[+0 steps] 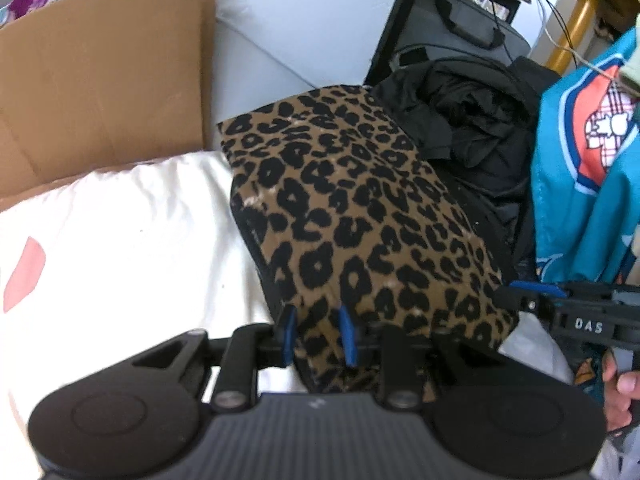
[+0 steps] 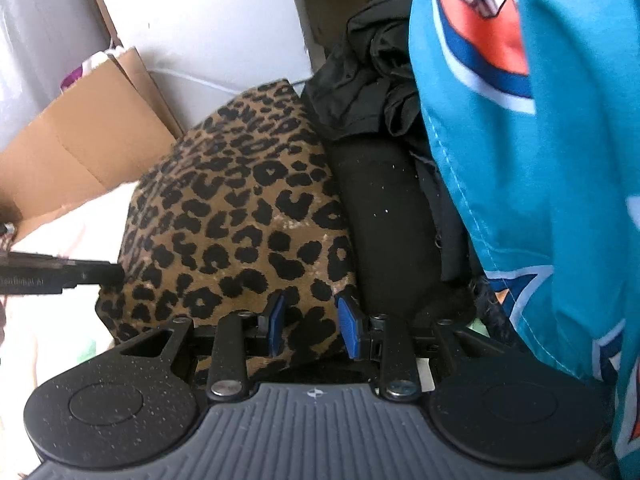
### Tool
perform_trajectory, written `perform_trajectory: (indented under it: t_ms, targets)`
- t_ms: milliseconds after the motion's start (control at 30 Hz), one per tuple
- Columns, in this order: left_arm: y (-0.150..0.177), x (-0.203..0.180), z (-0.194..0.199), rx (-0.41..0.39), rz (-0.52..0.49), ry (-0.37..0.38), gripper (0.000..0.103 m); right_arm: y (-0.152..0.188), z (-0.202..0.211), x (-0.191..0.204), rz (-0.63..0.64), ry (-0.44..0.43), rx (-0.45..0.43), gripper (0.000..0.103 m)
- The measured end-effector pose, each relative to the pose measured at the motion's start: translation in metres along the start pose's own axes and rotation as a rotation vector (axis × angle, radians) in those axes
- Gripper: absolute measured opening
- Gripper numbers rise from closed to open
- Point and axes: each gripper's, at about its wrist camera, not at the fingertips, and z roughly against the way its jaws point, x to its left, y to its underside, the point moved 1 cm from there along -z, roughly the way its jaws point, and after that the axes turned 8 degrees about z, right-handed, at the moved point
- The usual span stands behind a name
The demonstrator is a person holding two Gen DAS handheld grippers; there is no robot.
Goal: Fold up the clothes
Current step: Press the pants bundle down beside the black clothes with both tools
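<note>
Fingers of the left gripper (image 1: 318, 336) and right gripper (image 2: 314, 326) are pinching the leopard cloth's (image 1: 352, 208) near edge, narrowly parted.

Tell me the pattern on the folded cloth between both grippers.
Leopard print, black spots on tan, on the folded cloth; clearest in the left wrist view.
</note>
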Motion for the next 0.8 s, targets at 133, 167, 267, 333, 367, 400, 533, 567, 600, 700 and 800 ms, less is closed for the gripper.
perform_trajectory:
  t_ms: [133, 167, 267, 333, 367, 400, 533, 567, 600, 700, 800]
  targets:
    - [0.011, 0.006, 0.007, 0.015, 0.095, 0.022, 0.039, -0.001, 0.006, 0.014, 0.008, -0.020, -0.046, 0.036]
    - [0.015, 0.007, 0.008, 0.022, 0.110, 0.024, 0.044, -0.001, 0.006, 0.018, 0.014, -0.027, -0.050, 0.036]
    - [0.029, 0.008, 0.004, 0.050, 0.121, 0.007, 0.046, 0.004, 0.003, 0.032, 0.040, -0.045, -0.048, 0.036]
    - [0.040, 0.009, 0.000, 0.073, 0.134, 0.004, 0.046, 0.009, -0.001, 0.038, 0.061, -0.034, -0.032, 0.036]
    - [0.044, 0.010, -0.001, 0.082, 0.142, 0.005, 0.046, 0.012, -0.004, 0.041, 0.072, -0.024, -0.021, 0.036]
    - [0.049, 0.011, -0.003, 0.090, 0.150, 0.007, 0.046, 0.015, -0.006, 0.043, 0.077, -0.020, -0.013, 0.036]
    - [0.064, 0.010, -0.008, 0.121, 0.164, 0.027, 0.047, 0.024, -0.008, 0.043, 0.062, -0.032, 0.007, 0.036]
    - [0.067, 0.009, -0.009, 0.127, 0.164, 0.032, 0.048, 0.026, -0.008, 0.043, 0.062, -0.033, 0.013, 0.036]
    - [0.070, 0.007, -0.010, 0.132, 0.164, 0.041, 0.049, 0.028, -0.008, 0.044, 0.063, -0.034, 0.018, 0.036]
    - [0.077, 0.002, -0.012, 0.143, 0.167, 0.072, 0.053, 0.031, -0.007, 0.044, 0.053, -0.047, 0.028, 0.036]
    - [0.084, -0.002, -0.014, 0.156, 0.164, 0.092, 0.054, 0.036, -0.002, 0.046, 0.037, -0.075, 0.035, 0.036]
